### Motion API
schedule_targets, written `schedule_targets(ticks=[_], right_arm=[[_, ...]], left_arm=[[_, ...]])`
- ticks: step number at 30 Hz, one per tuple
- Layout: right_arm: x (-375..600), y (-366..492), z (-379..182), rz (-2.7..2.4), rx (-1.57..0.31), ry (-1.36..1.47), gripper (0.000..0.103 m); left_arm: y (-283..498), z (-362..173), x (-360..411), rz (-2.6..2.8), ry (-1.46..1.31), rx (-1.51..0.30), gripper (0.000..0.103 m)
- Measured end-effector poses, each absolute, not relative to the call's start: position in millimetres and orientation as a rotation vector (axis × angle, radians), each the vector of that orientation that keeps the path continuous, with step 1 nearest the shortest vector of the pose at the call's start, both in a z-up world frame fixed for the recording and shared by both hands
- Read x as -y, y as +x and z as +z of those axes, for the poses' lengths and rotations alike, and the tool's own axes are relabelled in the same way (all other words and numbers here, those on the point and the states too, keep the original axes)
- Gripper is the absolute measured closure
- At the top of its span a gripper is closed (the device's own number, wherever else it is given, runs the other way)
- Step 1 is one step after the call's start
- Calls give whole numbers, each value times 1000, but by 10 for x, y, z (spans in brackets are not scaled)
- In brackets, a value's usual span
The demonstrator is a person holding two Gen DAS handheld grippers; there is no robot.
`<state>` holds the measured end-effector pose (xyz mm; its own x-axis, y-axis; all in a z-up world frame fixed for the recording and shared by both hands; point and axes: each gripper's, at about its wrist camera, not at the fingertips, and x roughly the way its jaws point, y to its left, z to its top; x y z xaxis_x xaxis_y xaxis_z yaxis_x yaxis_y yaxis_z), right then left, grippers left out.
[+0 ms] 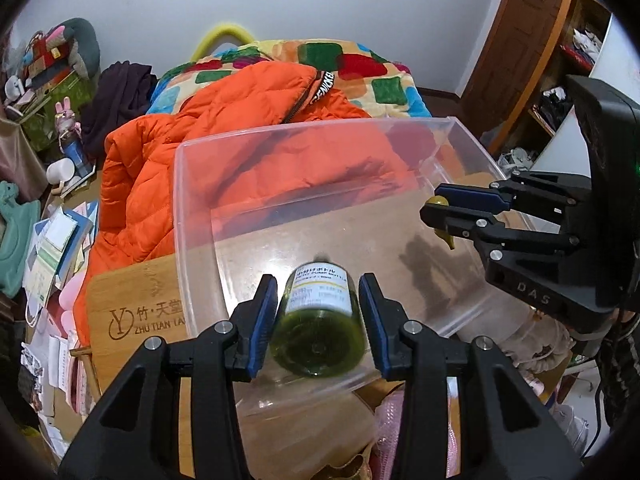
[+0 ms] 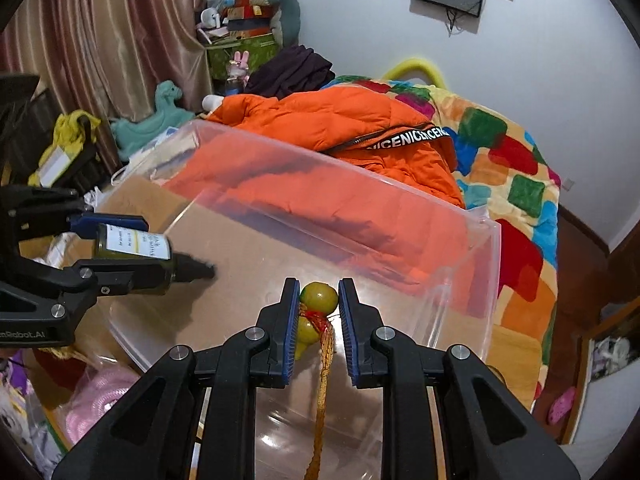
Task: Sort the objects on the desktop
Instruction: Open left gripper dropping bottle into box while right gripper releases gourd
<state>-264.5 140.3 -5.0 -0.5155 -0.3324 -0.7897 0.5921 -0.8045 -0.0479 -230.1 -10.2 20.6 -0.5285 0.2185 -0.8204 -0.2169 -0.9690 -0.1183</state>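
Note:
My left gripper (image 1: 318, 322) is shut on a dark green pump bottle (image 1: 320, 320) with a white label, held above the clear plastic bin (image 1: 192, 216). The bottle also shows in the right wrist view (image 2: 136, 258), its black nozzle pointing into the bin. My right gripper (image 2: 320, 324) is shut on a yellow-green gourd charm (image 2: 318, 298) with a red knot and an orange tassel hanging down, over the bin (image 2: 492, 276). In the left wrist view the right gripper (image 1: 434, 204) is at the bin's right side with the gourd (image 1: 438, 201) between its tips.
The bin stands on a bamboo table (image 1: 132, 300) next to a bed with an orange down jacket (image 1: 224, 120) and a colourful blanket (image 2: 516, 184). Papers and books (image 1: 56, 248) lie at the left. Pink yarn (image 2: 96, 404) sits below the bin.

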Motion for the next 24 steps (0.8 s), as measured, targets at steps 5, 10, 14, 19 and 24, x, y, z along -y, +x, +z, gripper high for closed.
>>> schedule_targets(ticks=[5,10,14,19,24], right_arm=[[-1436,-2585,-19,-2303,-383,1106,79],[-1485,-2523,110,-2342,-378,1063,67],[-1573,-2459,195,-2368,-360,1053,67],[-1796,-2355,324,-2407,-311,1031,66],[-2022,-2202,405,-2452,-298,1018,66]], left_arm=[[-2248,265,61,2569,-1335,-34,60],[-2158,389,26,2589,-1283,-58,53],[-2078,484,36,2607,-1254,-58,50],[-1933,617,76,2646,-1205,-54,42],[-1792,681,124,2662,-1185,-38,40]])
